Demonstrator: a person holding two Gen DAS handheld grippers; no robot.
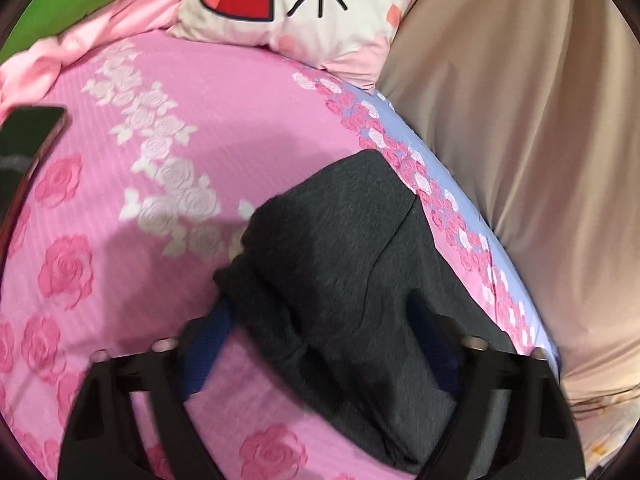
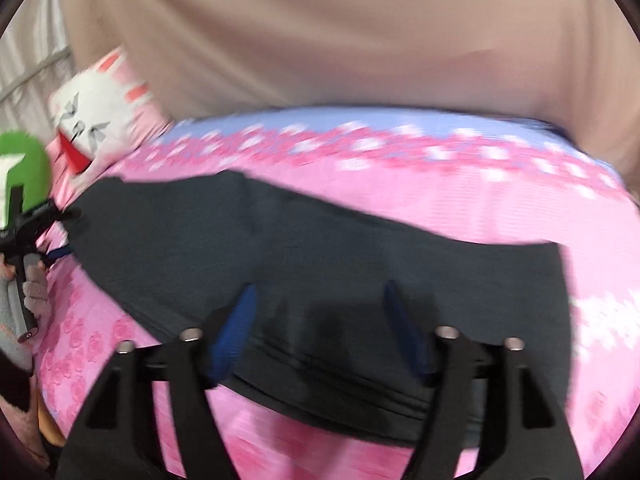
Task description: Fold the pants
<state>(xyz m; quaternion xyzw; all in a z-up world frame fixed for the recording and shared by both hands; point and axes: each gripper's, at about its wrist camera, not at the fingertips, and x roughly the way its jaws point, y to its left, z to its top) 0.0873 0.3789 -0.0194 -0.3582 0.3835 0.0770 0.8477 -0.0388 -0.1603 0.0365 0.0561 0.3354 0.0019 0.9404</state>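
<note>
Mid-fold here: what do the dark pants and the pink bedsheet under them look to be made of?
The pants look like a soft charcoal knit, perhaps cotton jersey: matte, heathered, draping in limp folds, stitched hem rows. The bedsheet looks like thin woven cotton or polyester, matte with fine stripes and a printed rose pattern. Fibre content can't be confirmed.

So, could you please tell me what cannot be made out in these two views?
- Left wrist view: the left gripper's right blue fingertip is hidden under the dark grey fabric pants.
- Right wrist view: motion blur smears the pants' stitched band.
- Left wrist view: the black phone is cut by the edge.
</note>
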